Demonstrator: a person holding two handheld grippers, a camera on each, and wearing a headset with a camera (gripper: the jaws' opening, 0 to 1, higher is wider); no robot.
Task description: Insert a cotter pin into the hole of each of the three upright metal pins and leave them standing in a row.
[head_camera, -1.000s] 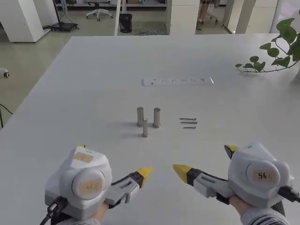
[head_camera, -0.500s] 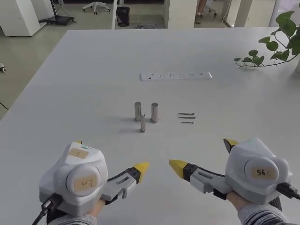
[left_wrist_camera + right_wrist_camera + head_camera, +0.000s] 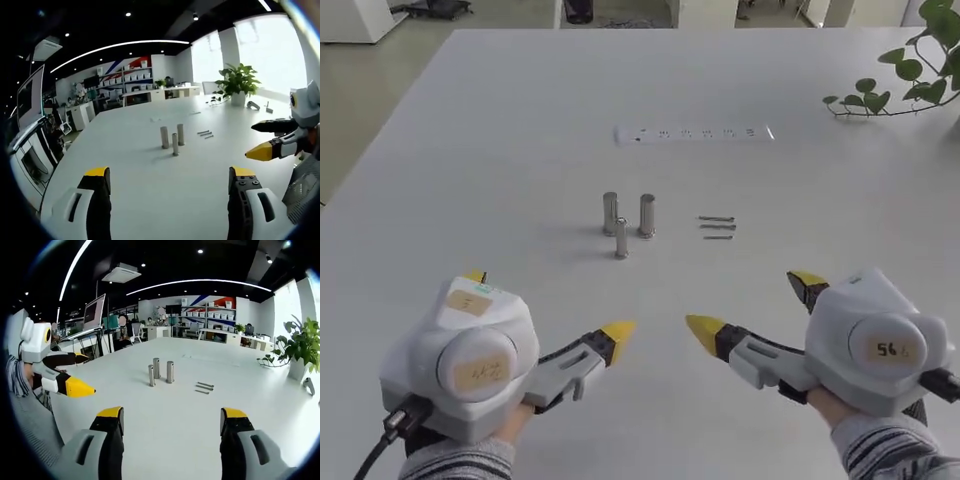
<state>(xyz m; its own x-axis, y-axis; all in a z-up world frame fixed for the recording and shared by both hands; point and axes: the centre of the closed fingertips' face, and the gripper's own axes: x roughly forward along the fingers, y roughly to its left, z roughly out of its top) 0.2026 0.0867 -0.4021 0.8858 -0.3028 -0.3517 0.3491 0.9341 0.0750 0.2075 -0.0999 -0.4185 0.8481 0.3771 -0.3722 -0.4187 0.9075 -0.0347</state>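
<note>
Here both tools hover low over the white table [image 3: 500,150], jaws spread wide and empty. In the head view the left gripper [image 3: 545,305] and the right gripper [image 3: 752,305] angle toward each other, their inner yellow tips near but apart.

The three metal pins [image 3: 621,238] stand upright well ahead of both grippers, roughly on the line that runs forward from the gap between them. They make a tight triangle: one stands closer to the grippers, two just behind it, side by side. Through the left gripper [image 3: 170,172] view, the metal pins [image 3: 175,144] sit midway between its two jaws, far beyond the tips. From the right gripper [image 3: 171,413], the metal pins [image 3: 157,368] stand slightly toward its left jaw.

The three cotter pins [image 3: 717,228] lie flat and parallel on the table, just to the right of the metal pins and apart from them, more nearly ahead of the right gripper than the left. They show as cotter pins [image 3: 204,134] toward the left gripper's right jaw, and as cotter pins [image 3: 202,387] between the right gripper's jaws.

Beyond all the pins, farther from both grippers, lies a white power strip [image 3: 692,133].
</note>
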